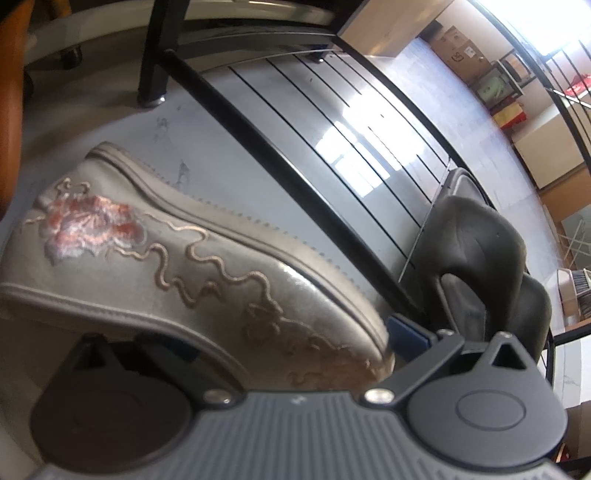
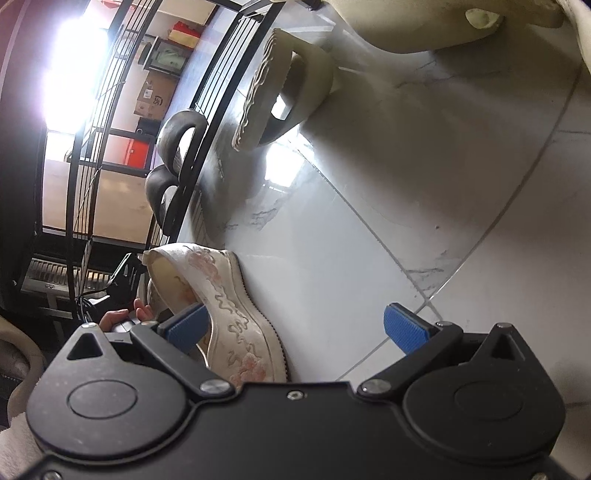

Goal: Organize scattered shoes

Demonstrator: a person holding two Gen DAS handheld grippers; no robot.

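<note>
My left gripper point(image 1: 295, 343) is shut on a beige embroidered shoe point(image 1: 173, 243) with a pink flower, held on its side close to the black wire shoe rack point(image 1: 332, 155). The same shoe shows in the right wrist view point(image 2: 229, 306), held by the left gripper at the lower left. My right gripper point(image 2: 295, 325) is open and empty above the tiled floor. A pair of dark shoes point(image 1: 480, 251) stands on the rack's low shelf; it also shows in the right wrist view point(image 2: 173, 162). A cream sandal point(image 2: 280, 88) lies on its side on the floor beside the rack.
A black furniture leg point(image 1: 155, 55) stands on the floor behind the rack. Cardboard boxes point(image 1: 461, 51) and shelving are at the far wall. A cream-coloured piece of furniture point(image 2: 443, 22) overhangs the top of the right wrist view.
</note>
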